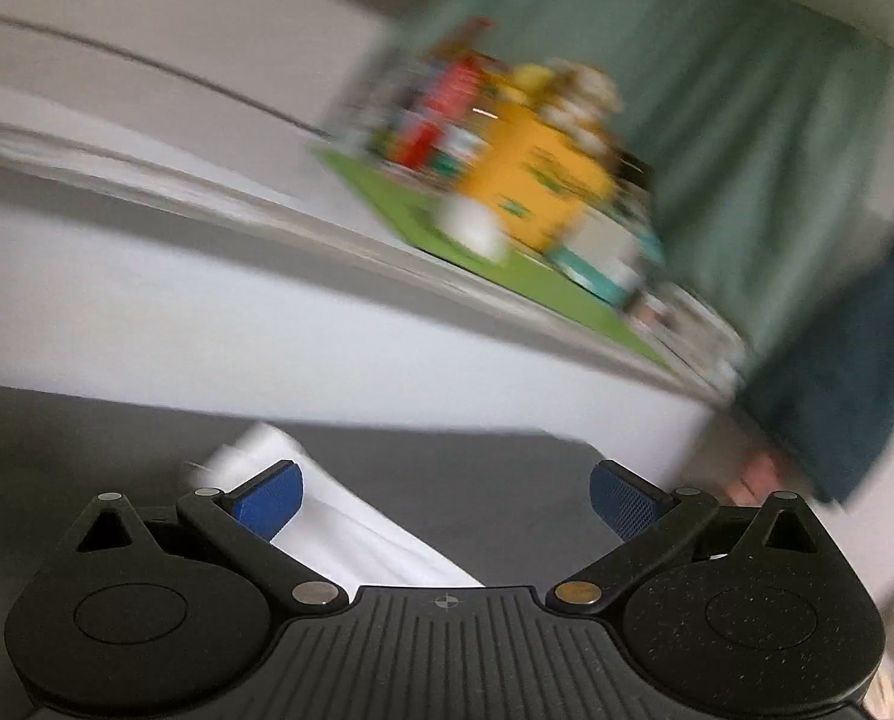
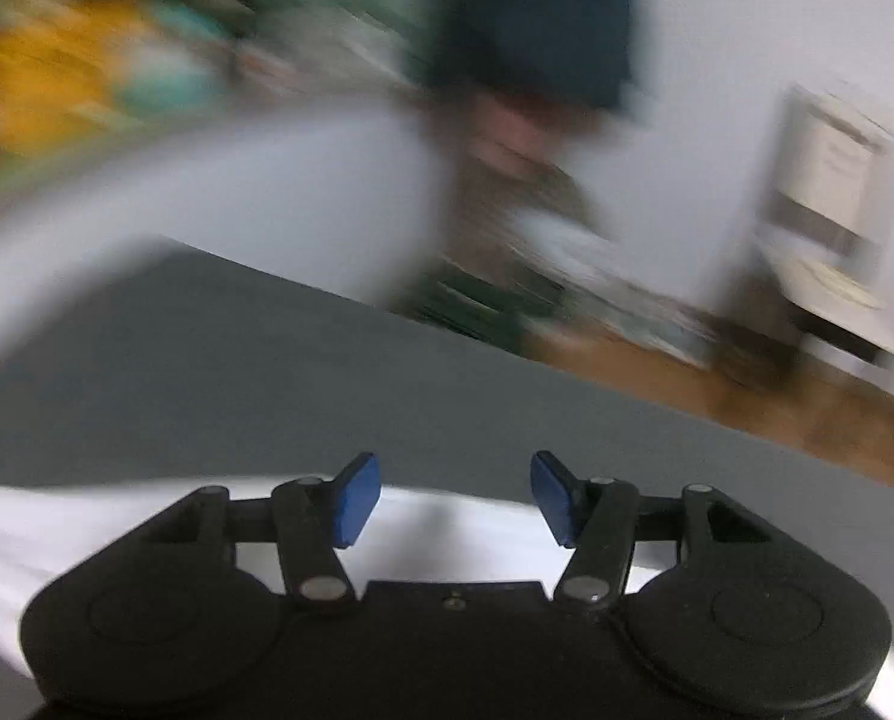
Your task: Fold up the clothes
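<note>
Left wrist view shows the left gripper (image 1: 446,495) with its blue pads spread wide and holding nothing; a white garment (image 1: 351,534) lies on the grey surface (image 1: 477,480) beneath its left finger; the right gripper (image 2: 454,495) is likewise parted and empty above white cloth (image 2: 57,534); both probably hover spread to take an edge; heavy blur hides the rest.
</note>
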Demonstrator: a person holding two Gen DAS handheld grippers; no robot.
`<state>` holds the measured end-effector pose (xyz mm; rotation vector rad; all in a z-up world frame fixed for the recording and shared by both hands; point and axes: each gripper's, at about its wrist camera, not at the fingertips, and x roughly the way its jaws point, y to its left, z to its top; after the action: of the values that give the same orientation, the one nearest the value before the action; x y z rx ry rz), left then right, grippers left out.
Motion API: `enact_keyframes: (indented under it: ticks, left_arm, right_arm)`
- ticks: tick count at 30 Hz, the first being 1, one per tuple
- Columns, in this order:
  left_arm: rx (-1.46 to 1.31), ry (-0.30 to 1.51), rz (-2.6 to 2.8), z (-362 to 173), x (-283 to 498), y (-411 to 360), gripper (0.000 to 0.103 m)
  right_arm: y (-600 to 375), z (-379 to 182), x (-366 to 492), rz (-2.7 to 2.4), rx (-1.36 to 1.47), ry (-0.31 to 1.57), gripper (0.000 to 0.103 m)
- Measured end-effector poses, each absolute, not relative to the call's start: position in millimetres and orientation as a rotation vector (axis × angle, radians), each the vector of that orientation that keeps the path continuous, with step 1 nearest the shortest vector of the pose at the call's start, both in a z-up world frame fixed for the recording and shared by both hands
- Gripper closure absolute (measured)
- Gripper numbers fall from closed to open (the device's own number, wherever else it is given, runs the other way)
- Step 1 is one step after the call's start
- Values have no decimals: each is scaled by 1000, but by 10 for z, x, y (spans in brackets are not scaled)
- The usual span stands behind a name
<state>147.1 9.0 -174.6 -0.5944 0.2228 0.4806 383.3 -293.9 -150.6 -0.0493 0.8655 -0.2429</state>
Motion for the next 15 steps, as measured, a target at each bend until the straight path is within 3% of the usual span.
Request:
enact_keyframes:
  ticks: [2, 4, 15]
  left_arm:
    - [-542, 242, 410, -1734, 1570, -140, 1]
    - [-482, 252, 378, -1732, 1614, -308, 1]
    - [-418, 307, 379, -1821, 1621, -412, 1]
  right_arm:
    - [-3253, -1586, 4029, -329, 4, 1076, 48]
    - [-3382, -1649, 4136, -313, 59, 1161, 49]
    - [-3758, -1745, 4242, -334, 432, 1260, 59]
